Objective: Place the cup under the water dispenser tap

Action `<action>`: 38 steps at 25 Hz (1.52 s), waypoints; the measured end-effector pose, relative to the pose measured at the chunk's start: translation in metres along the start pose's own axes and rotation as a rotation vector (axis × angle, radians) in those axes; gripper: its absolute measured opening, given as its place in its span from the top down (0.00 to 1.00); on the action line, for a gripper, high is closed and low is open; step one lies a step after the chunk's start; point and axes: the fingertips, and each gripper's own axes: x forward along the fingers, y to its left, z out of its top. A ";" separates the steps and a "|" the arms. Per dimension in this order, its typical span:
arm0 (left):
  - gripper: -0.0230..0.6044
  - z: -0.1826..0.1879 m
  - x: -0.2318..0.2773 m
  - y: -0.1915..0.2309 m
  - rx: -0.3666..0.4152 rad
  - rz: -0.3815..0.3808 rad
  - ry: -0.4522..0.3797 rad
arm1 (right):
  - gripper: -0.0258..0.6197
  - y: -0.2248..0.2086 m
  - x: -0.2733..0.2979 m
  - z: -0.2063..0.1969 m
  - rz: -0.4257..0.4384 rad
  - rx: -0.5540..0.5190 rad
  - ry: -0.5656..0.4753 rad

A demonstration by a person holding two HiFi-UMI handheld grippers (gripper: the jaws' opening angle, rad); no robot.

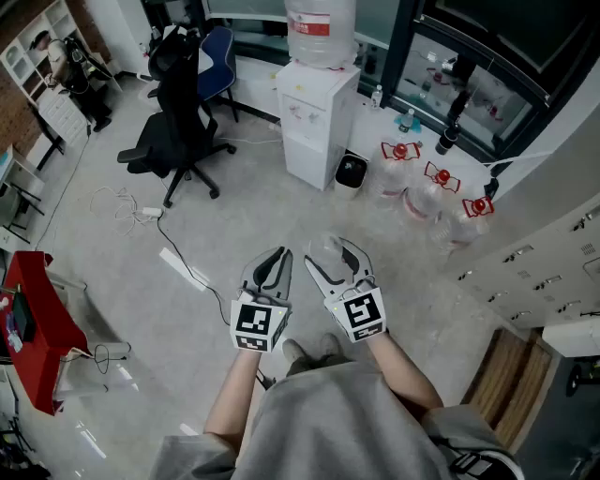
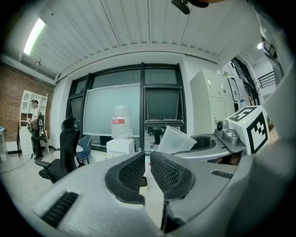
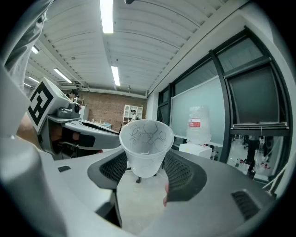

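A clear plastic cup stands upright between the jaws of my right gripper, whose pads press on its lower sides. In the head view that right gripper hangs in front of the person with the cup at its tip. My left gripper is right beside it, jaws almost together and empty. From the left gripper view the cup shows at the right. The white water dispenser, with a big bottle on top, stands well ahead across the floor.
A black office chair stands left of the dispenser, and a small black bin right of it. Several large water bottles lie by the window wall. Cables and a power strip cross the floor. Lockers line the right.
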 end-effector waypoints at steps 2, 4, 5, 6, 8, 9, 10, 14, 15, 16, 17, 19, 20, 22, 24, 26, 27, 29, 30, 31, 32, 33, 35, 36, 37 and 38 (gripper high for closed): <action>0.92 0.005 -0.001 -0.015 0.006 -0.004 -0.001 | 0.57 -0.003 -0.014 0.002 0.001 0.005 -0.010; 0.92 0.009 -0.001 -0.028 0.008 0.000 -0.001 | 0.57 -0.007 -0.026 0.003 0.003 0.011 -0.017; 0.92 0.011 -0.002 -0.033 0.006 0.004 -0.002 | 0.57 -0.009 -0.032 0.002 0.004 0.014 -0.018; 0.92 0.013 -0.003 -0.039 0.004 0.008 -0.002 | 0.57 -0.010 -0.037 0.002 0.006 0.017 -0.020; 0.92 0.015 -0.004 -0.048 0.007 0.014 0.001 | 0.57 -0.014 -0.046 0.000 0.009 0.022 -0.027; 0.92 0.015 -0.004 -0.052 0.011 0.017 0.004 | 0.57 -0.015 -0.049 0.000 0.010 0.023 -0.032; 0.92 0.015 -0.004 -0.055 0.014 0.022 0.007 | 0.57 -0.017 -0.053 0.000 0.013 0.025 -0.035; 0.92 0.015 0.000 -0.071 0.019 0.031 0.015 | 0.57 -0.026 -0.066 -0.004 0.029 0.039 -0.037; 0.92 0.016 0.001 -0.075 0.024 0.032 0.017 | 0.57 -0.028 -0.070 -0.005 0.033 0.046 -0.041; 0.92 0.016 0.003 -0.078 0.030 0.032 0.019 | 0.57 -0.031 -0.073 -0.005 0.036 0.053 -0.045; 0.92 0.017 0.005 -0.081 0.035 0.033 0.019 | 0.57 -0.034 -0.075 -0.007 0.036 0.056 -0.046; 0.92 0.018 0.009 -0.085 0.041 0.035 0.019 | 0.57 -0.041 -0.079 -0.010 0.031 0.057 -0.042; 0.92 0.018 0.012 -0.087 0.043 0.035 0.020 | 0.57 -0.044 -0.081 -0.011 0.028 0.059 -0.042; 0.92 0.017 0.016 -0.090 0.042 0.034 0.026 | 0.57 -0.050 -0.082 -0.014 0.023 0.069 -0.044; 0.92 0.015 0.019 -0.091 0.038 0.034 0.030 | 0.57 -0.054 -0.081 -0.017 0.018 0.077 -0.038; 0.92 0.015 0.022 -0.088 0.034 0.037 0.029 | 0.57 -0.056 -0.079 -0.021 0.016 0.081 -0.028; 0.92 0.015 0.025 -0.086 0.034 0.039 0.027 | 0.57 -0.057 -0.076 -0.022 0.018 0.081 -0.029; 0.92 0.015 0.031 -0.080 0.037 0.042 0.024 | 0.57 -0.061 -0.069 -0.022 0.021 0.080 -0.033; 0.92 0.015 0.035 -0.077 0.038 0.042 0.022 | 0.57 -0.063 -0.064 -0.022 0.020 0.079 -0.034; 0.92 0.015 0.039 -0.073 0.039 0.041 0.021 | 0.57 -0.065 -0.059 -0.022 0.019 0.080 -0.036; 0.92 0.015 0.043 -0.068 0.039 0.041 0.020 | 0.57 -0.066 -0.054 -0.023 0.019 0.079 -0.037; 0.92 0.014 0.046 -0.063 0.038 0.040 0.019 | 0.57 -0.067 -0.047 -0.023 0.020 0.079 -0.039; 0.92 0.013 0.053 -0.052 0.034 0.037 0.020 | 0.57 -0.068 -0.034 -0.022 0.018 0.079 -0.038; 0.92 0.012 0.057 -0.045 0.031 0.035 0.021 | 0.57 -0.069 -0.027 -0.022 0.017 0.079 -0.037; 0.92 0.012 0.062 -0.038 0.028 0.032 0.021 | 0.57 -0.071 -0.019 -0.021 0.015 0.079 -0.035; 0.92 0.012 0.066 -0.030 0.027 0.030 0.021 | 0.57 -0.072 -0.011 -0.020 0.011 0.079 -0.034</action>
